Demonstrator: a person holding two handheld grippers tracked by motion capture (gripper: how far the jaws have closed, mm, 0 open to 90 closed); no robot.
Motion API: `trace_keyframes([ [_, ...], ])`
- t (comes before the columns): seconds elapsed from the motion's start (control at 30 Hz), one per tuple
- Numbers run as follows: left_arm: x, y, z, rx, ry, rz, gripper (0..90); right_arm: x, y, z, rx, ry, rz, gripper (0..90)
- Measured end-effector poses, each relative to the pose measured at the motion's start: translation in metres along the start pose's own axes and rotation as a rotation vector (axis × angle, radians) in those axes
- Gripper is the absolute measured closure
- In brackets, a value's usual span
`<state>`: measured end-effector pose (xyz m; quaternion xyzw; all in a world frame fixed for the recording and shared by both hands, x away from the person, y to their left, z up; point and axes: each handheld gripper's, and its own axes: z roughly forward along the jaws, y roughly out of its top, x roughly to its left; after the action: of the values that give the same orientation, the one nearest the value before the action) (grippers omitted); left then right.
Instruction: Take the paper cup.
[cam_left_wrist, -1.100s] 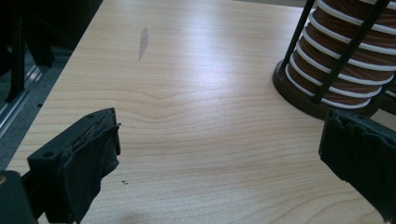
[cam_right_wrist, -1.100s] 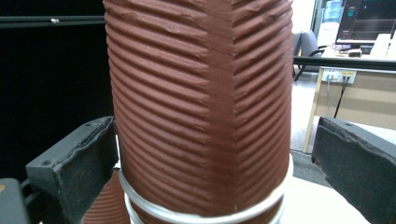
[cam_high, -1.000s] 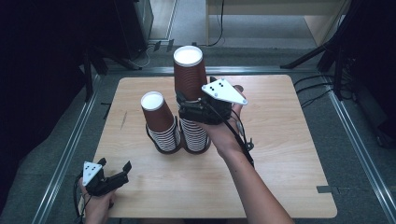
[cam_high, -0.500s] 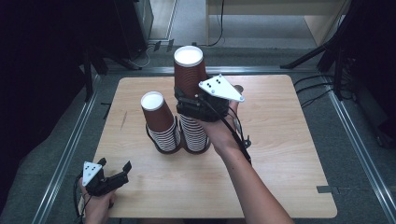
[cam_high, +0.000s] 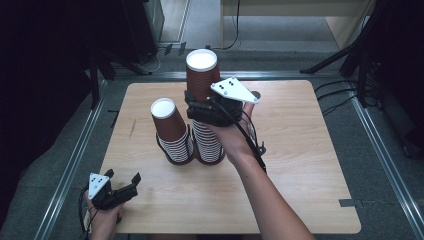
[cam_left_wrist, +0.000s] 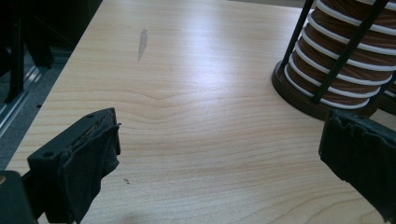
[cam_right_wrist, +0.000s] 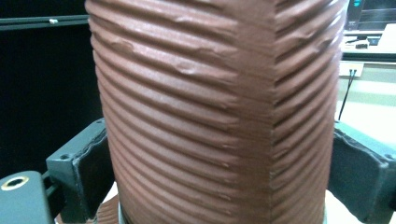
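Two stacks of upside-down ribbed brown paper cups stand mid-table, each in a black wire holder. The top cup (cam_high: 201, 72) of the taller right stack (cam_high: 207, 142) sits between the jaws of my right gripper (cam_high: 194, 106). In the right gripper view both pads (cam_right_wrist: 86, 172) press its dented sides (cam_right_wrist: 215, 93). These jaws have just closed in and then eased open slightly, with the cup still between them. The shorter left stack (cam_high: 172, 135) stands beside it. My left gripper (cam_high: 122, 175) rests open at the table's near left edge, its jaws (cam_left_wrist: 219, 144) wide over bare wood.
The wooden table (cam_high: 300, 150) has free surface to the right of the stacks and along the front. In the left gripper view the left stack's round holder base (cam_left_wrist: 299, 95) lies just ahead to the right. Metal rails run along both sides of the table.
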<state>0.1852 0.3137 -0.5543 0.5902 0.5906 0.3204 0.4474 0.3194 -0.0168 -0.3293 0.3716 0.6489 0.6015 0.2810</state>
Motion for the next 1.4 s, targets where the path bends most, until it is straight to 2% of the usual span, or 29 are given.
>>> trace_keyframes([
  [0.13,0.000,0.000,0.000,-0.002,-0.001,-0.002,0.0,0.000,0.000,0.001,-0.008,-0.003,0.001,8.1],
  [0.23,0.000,0.000,0.000,-0.001,-0.001,-0.002,0.0,0.002,0.002,0.000,-0.014,-0.009,-0.015,9.3],
  [0.37,0.000,0.000,0.000,-0.001,0.000,-0.001,0.0,0.002,0.007,-0.003,-0.043,-0.006,-0.009,10.1],
  [0.77,0.000,0.000,0.000,-0.002,0.001,-0.001,0.0,0.004,0.017,-0.005,-0.057,-0.017,-0.033,10.8],
  [1.07,0.000,0.000,0.000,-0.002,0.000,-0.002,0.0,0.008,0.027,-0.009,-0.109,-0.036,-0.052,11.0],
  [1.23,0.000,0.000,0.000,-0.001,-0.001,-0.002,0.0,0.011,0.032,-0.012,-0.155,-0.046,-0.068,11.2],
  [1.4,0.000,0.000,0.000,-0.001,0.000,-0.001,0.0,0.013,0.037,-0.015,-0.173,-0.047,-0.084,11.1],
])
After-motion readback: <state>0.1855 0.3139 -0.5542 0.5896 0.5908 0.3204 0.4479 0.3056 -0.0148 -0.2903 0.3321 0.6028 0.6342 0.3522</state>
